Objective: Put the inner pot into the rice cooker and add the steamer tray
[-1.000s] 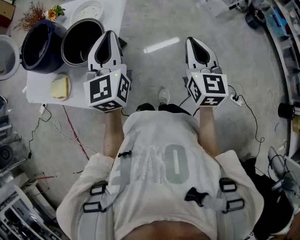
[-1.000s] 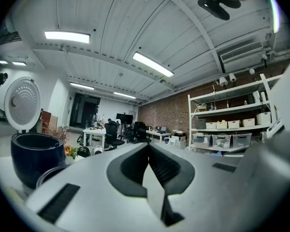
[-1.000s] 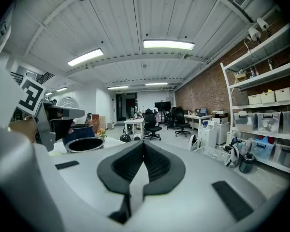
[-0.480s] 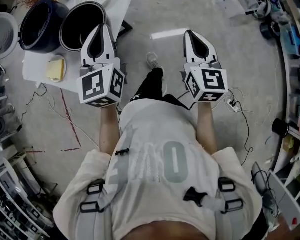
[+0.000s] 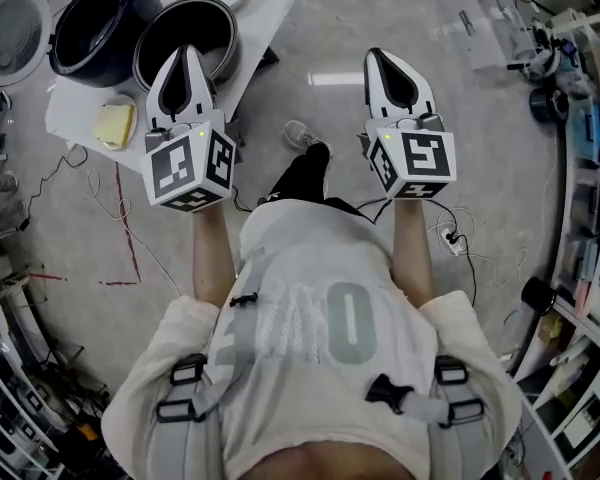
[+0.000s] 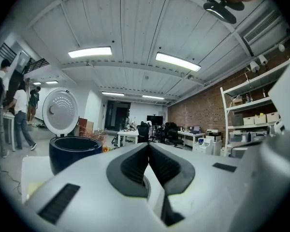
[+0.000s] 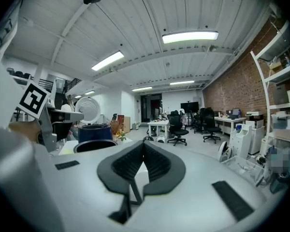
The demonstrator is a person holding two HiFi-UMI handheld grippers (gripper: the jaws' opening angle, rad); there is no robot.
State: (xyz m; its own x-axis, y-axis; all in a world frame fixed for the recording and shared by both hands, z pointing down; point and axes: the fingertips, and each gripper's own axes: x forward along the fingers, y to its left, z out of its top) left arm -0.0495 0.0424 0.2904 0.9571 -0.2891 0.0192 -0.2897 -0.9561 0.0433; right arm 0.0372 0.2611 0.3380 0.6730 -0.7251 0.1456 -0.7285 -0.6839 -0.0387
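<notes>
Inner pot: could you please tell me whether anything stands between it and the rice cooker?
Nothing visible does: the inner pot stands right beside the open rice cooker on the white table, with no object between them.

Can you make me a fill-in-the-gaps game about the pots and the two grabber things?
The dark blue round rice cooker has its white lid standing ____.
The round metal inner pot stands outside the cooker, on the white ____.
The left gripper and the right gripper both have their jaws ____.
Missing words: open; table; shut.
</notes>
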